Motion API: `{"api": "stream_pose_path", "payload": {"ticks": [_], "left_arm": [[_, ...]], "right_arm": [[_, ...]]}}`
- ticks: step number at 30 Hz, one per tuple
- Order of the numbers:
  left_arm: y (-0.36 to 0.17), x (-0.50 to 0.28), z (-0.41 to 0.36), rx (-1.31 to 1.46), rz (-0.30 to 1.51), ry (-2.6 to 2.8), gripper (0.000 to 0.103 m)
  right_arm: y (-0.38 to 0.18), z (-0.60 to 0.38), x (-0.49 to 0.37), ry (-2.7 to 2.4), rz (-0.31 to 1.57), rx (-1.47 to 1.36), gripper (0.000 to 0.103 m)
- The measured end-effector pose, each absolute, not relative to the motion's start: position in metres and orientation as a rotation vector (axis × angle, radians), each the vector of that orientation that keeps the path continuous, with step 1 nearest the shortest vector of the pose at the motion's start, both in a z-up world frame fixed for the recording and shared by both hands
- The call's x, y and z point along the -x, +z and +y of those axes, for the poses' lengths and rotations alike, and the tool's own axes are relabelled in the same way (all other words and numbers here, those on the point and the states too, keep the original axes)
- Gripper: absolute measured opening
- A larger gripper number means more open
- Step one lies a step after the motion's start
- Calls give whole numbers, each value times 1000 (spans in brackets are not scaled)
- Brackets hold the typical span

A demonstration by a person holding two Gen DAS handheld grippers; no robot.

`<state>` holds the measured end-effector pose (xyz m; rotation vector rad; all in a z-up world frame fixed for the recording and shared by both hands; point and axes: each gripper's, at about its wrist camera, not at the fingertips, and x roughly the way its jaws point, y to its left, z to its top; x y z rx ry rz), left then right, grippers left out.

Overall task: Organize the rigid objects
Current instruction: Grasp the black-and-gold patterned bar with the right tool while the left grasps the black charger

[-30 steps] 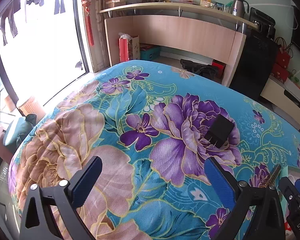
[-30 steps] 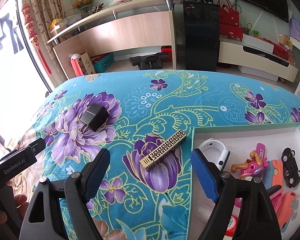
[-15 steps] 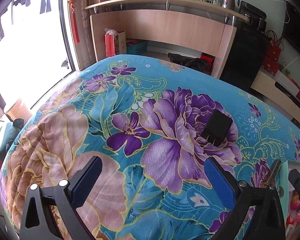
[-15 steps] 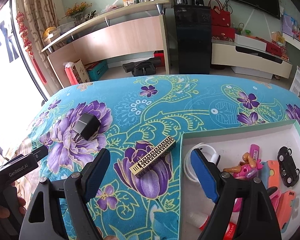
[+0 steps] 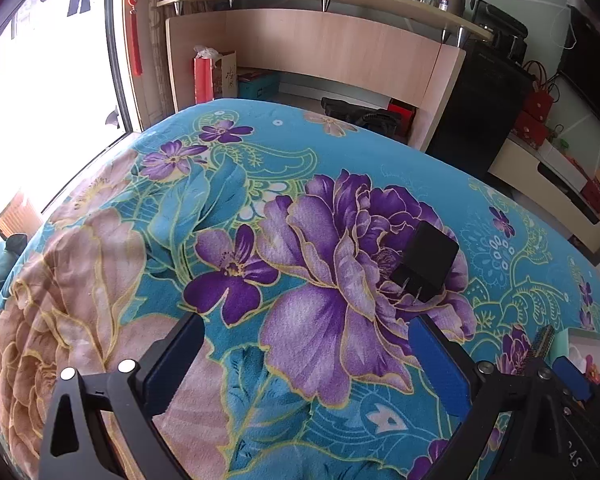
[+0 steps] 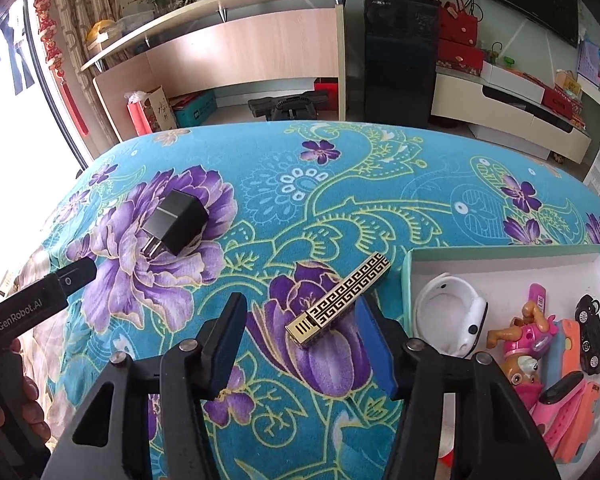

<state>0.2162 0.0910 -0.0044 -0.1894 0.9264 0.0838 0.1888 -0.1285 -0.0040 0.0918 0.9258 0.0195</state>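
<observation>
A gold-and-black patterned bar (image 6: 340,300) lies slantwise on the floral blanket, between the fingers of my right gripper (image 6: 300,312). Its jaws are closing; the right pad is at the bar's side and the left pad is still apart from it. A black charger plug (image 5: 426,266) rests on a purple flower, just beyond the right fingertip of my left gripper (image 5: 308,352), which is open with nothing in it. The plug (image 6: 176,226) also shows in the right wrist view, past the left gripper's finger (image 6: 76,274).
An open box (image 6: 408,280) at the right holds a white band (image 6: 448,312), a pink toy dog (image 6: 528,340), a black toy car (image 6: 592,332) and other small things. The blanket drops off at its far edge, with a wooden shelf unit beyond. A hand holds the left gripper's handle.
My right gripper has come down over the patterned bar and its jaws have narrowed around it. My left gripper has edged nearer to the black plug, still wide.
</observation>
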Motion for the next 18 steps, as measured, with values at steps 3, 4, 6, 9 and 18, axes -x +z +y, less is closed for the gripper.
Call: {"api": "stream_pose_path", "payload": {"ticks": [3,4,6,9,18], "left_arm": [[-3,-223,86,177,930,72,103],[-3,-225,85,174,931,65,103],[-3,-231,81,180,937,20,103],[-3,-243,75,157,939,0,103],[-12,-272,44,101,954,-101,103]], "right_arm": [[-11,-131,-192,1,949,-111,57],[-11,-131,-194,-2,951,-115,57],[-12,-132,-197,-17,957,-123,57],[-13,-134,-204,-29,962,-144,57],[-18,-139,-223,-47,954,-146,41]]}}
